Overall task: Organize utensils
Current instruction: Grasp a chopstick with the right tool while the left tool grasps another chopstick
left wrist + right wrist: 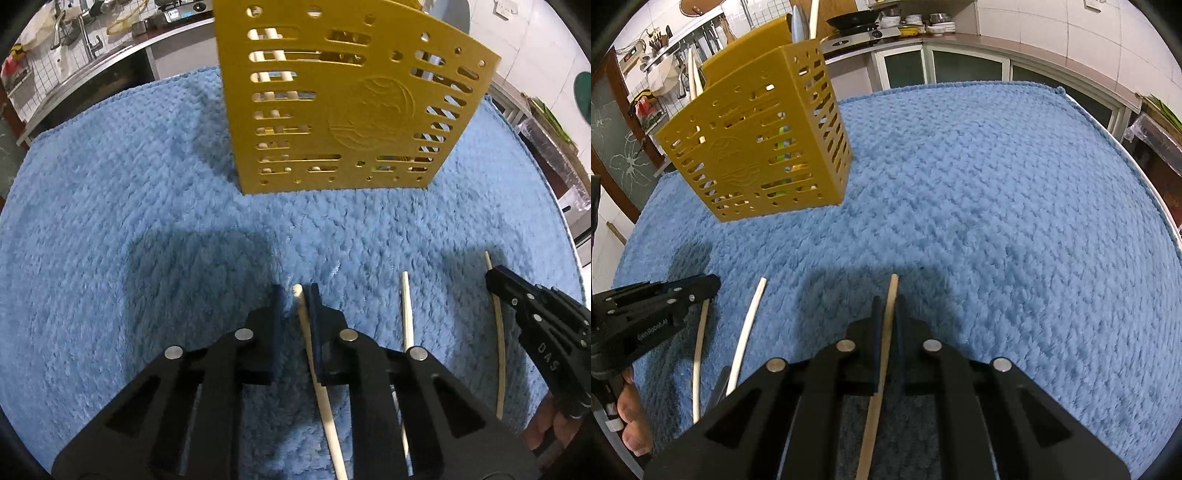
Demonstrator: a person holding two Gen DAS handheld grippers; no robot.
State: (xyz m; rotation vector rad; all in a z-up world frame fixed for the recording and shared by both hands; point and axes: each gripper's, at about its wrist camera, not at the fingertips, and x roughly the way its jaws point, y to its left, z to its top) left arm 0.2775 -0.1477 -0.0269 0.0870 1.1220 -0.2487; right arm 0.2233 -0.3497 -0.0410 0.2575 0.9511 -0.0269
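A blue towel [979, 192] covers the table, with a kitchen counter [923, 40] and stove [864, 31] behind it and a sink [74, 55] off to one side. A yellow slotted caddy [343, 110] stands upright on the far part of the towel, well apart from both grippers; pale sticks and other utensils show through its slots and above its rim, and nothing lies between it and the grippers but bare towel.

Three chopsticks lie near the front edge, roughly side by side and pointing toward the caddy. The left gripper [297, 293] is lowered to the towel with its fingers narrowly parted around the left chopstick [310, 354]; a small gap shows on the left side, and the stick lies against the right finger. The middle chopstick [406, 310], whiter than the others, lies loose between the two grippers. The right gripper [888, 302] has its fingers drawn in close on the right chopstick [890, 306], a tan wooden stick running back under the gripper body; whether the pads actually press it cannot be told from either view
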